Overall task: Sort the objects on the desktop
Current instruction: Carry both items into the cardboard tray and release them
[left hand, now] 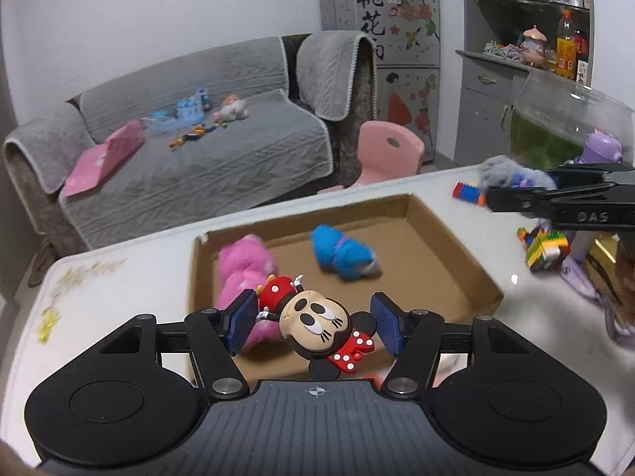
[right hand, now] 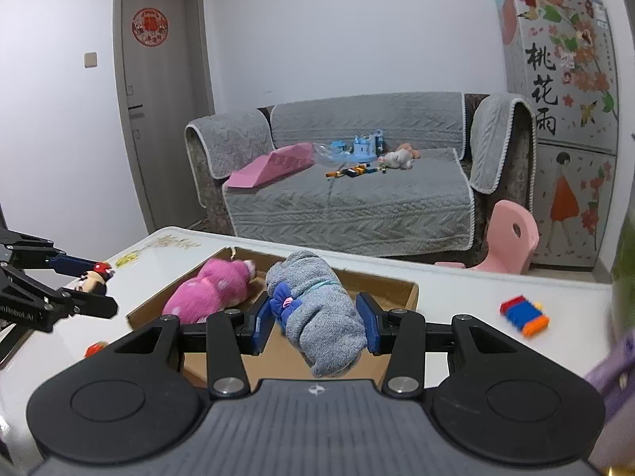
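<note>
on the white table (right hand: 456,289), a red-and-blue block toy (right hand: 524,314) is lying to the right of the cardboard box (right hand: 410,289), and a multicoloured brick build (left hand: 545,248) is sitting by a purple bottle (left hand: 601,146). inside the box a pink sock roll (right hand: 210,293) and a blue sock roll (left hand: 343,254) are lying apart. the left hand-held gripper (left hand: 313,323) is clamping a cartoon mouse figure (left hand: 317,323) above the box's near edge, while the right hand-held gripper (right hand: 313,319) is squeezing a grey sock roll (right hand: 317,309) over the box.

Left claw (left hand: 313,323) half open, gripping, right claw (right hand: 315,323) narrow, clamped
</note>
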`<state>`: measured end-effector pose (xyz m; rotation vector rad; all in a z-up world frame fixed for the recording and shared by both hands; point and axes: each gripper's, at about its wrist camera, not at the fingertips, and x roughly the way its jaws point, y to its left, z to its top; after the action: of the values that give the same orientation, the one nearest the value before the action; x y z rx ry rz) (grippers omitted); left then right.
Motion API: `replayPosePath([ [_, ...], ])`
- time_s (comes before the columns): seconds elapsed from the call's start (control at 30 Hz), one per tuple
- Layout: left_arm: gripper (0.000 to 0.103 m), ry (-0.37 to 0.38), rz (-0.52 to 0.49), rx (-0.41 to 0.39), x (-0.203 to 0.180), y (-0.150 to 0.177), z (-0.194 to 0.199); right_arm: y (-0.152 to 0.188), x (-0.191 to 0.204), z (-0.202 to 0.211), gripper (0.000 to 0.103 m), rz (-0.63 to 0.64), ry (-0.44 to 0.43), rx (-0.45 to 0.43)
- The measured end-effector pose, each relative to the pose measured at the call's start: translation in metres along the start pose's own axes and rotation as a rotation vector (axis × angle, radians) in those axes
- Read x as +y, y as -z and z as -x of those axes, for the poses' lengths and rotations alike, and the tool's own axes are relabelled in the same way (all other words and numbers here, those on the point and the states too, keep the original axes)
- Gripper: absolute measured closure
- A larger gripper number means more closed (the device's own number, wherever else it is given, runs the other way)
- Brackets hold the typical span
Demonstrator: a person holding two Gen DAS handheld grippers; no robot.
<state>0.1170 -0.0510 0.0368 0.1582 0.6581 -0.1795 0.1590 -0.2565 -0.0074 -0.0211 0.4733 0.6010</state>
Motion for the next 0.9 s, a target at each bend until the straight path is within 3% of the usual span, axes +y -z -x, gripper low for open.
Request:
replayPosePath([
  [0.2,0.035,0.006,-0.014,0.037,-0.016,-0.017,-0.052,-0.004,-0.007,-0.035,0.062,0.021,0.017,0.06],
  [0.43,0.035,0.01,-0.007,0.158,-0.015,-0.008,-0.114,0.01,-0.008,-0.073,0.062,0.02,0.028,0.152],
  [0.83,0.034,0.046,0.016,0.293,-0.021,0.02,-0.154,0.043,-0.001,-0.092,0.062,0.071,0.072,0.287],
  [0.9,0.034,0.043,0.022,0.281,-0.021,0.024,-0.151,0.047,0.004,-0.088,0.061,0.101,0.065,0.29],
])
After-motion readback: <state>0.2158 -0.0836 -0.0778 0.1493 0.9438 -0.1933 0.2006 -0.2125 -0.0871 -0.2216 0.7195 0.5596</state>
